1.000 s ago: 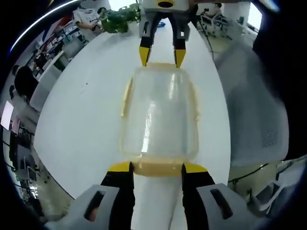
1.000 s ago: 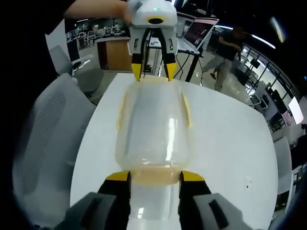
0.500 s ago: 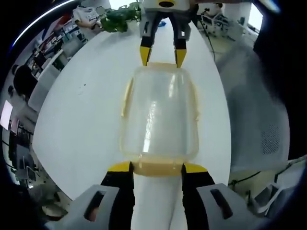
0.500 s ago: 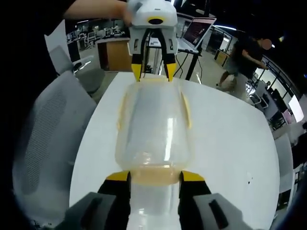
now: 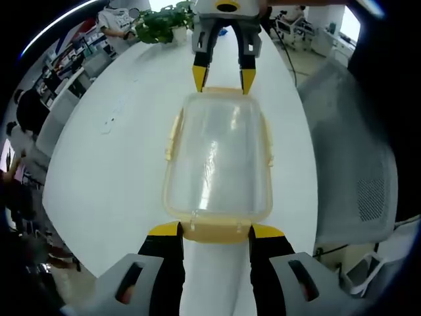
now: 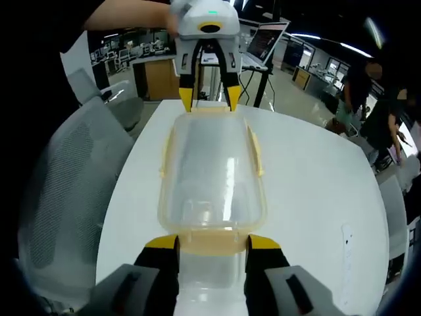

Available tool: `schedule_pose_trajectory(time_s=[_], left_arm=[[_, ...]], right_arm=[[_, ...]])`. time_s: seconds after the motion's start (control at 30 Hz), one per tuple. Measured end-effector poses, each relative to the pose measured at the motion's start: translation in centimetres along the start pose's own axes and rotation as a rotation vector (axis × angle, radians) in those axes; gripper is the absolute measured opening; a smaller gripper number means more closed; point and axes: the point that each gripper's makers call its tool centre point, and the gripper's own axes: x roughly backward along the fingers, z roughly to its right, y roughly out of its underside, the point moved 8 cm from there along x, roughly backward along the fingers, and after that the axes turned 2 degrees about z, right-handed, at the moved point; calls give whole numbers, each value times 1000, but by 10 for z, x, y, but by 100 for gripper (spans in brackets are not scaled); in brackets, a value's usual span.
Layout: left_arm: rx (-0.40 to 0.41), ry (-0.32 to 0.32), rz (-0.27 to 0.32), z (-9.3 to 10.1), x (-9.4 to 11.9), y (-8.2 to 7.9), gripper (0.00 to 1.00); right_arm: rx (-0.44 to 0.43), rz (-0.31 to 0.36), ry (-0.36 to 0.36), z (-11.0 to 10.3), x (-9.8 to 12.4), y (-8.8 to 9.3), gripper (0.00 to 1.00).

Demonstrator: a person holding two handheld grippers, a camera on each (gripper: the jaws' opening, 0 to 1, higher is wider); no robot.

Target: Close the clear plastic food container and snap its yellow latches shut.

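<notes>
Left claw point(image 5: 216, 230) jaws spread, straddling near yellow end latch point(image 5: 216, 231) of clear rectangular plastic food container point(image 5: 218, 158), lid on, on white counter point(image 5: 112, 164). Right claw point(image 6: 212, 243) likewise parted astride opposite end latch point(image 6: 210, 243).

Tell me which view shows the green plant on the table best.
The left gripper view: the green plant sits at the far end of the white table, beyond the right gripper. The right gripper view looks the opposite way, across the container toward a chair and desks.
</notes>
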Motion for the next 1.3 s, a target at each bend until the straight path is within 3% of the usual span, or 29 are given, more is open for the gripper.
schedule_pose_trajectory(time_s=[0.6,1.3], left_arm=[[-9,8,-10,-5,-14,-27,35],[-8,2,-12,3,-32,-59,35]], right_arm=[[-18,-3,0,5,14,26,36],[-14,0,-4,0,35,56,36]])
